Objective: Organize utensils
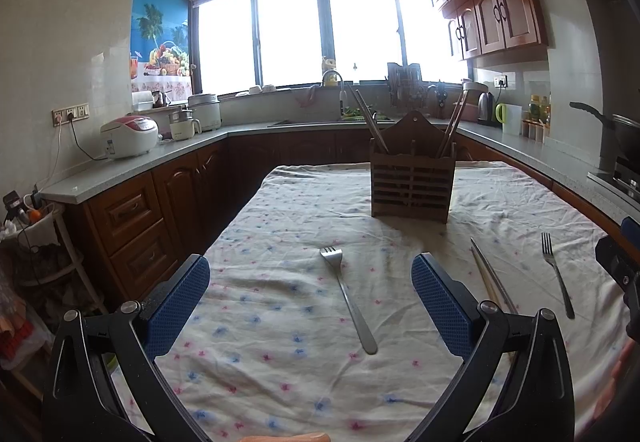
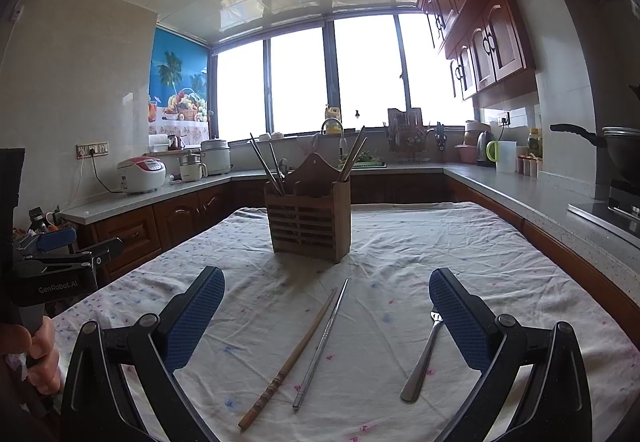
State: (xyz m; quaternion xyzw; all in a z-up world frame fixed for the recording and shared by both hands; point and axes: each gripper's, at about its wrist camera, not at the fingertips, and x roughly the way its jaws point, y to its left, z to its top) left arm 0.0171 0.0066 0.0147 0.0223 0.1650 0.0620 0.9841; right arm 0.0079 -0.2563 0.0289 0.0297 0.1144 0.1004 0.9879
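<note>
A wooden utensil holder stands on the table's far side with several chopsticks leaning in it; it also shows in the right wrist view. A steel fork lies between my open left gripper's fingers, below them on the cloth. A wooden chopstick and a metal chopstick lie side by side between my open right gripper's fingers. A second fork lies by the right finger, tines partly hidden. Both grippers are empty.
The table wears a white flowered cloth. Kitchen counters surround it, with a rice cooker on the left, a sink at the back, a kettle and a wok on the right.
</note>
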